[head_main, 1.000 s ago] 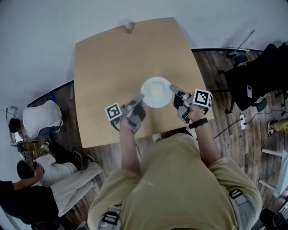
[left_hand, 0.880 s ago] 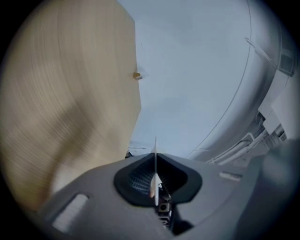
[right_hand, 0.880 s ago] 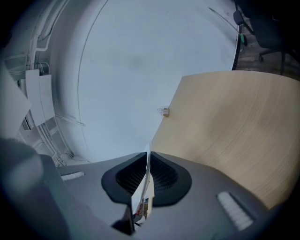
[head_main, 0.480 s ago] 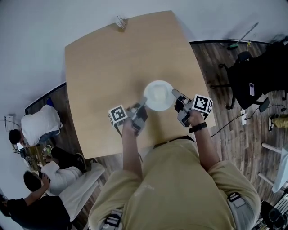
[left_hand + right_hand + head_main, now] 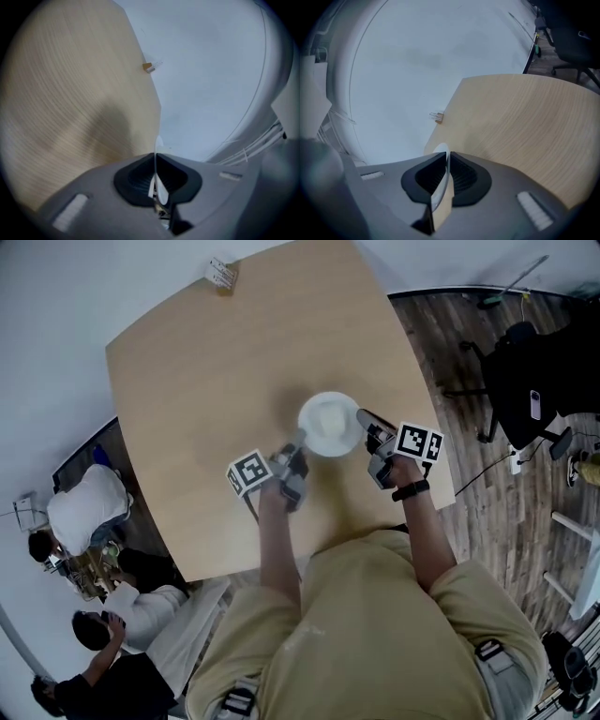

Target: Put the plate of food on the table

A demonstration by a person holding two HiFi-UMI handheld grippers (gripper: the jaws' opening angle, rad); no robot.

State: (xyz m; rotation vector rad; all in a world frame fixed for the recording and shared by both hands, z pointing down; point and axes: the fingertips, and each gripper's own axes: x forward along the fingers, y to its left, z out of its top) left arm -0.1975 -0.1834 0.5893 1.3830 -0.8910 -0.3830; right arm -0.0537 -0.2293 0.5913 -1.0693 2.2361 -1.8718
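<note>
The plate (image 5: 329, 424) is round, plain white and thin-rimmed, and it sits mid-frame over the tan table (image 5: 216, 381); anything on it is too pale to make out. The left gripper (image 5: 298, 442) pinches its lower-left rim with narrow jaws. The right gripper (image 5: 364, 418) has the opposite rim between its jaws, which are opening slightly.

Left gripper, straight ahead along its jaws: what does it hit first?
The plate: the left gripper is shut on its rim. Past the plate, the head view shows only table, though depth is hard to judge.
</note>
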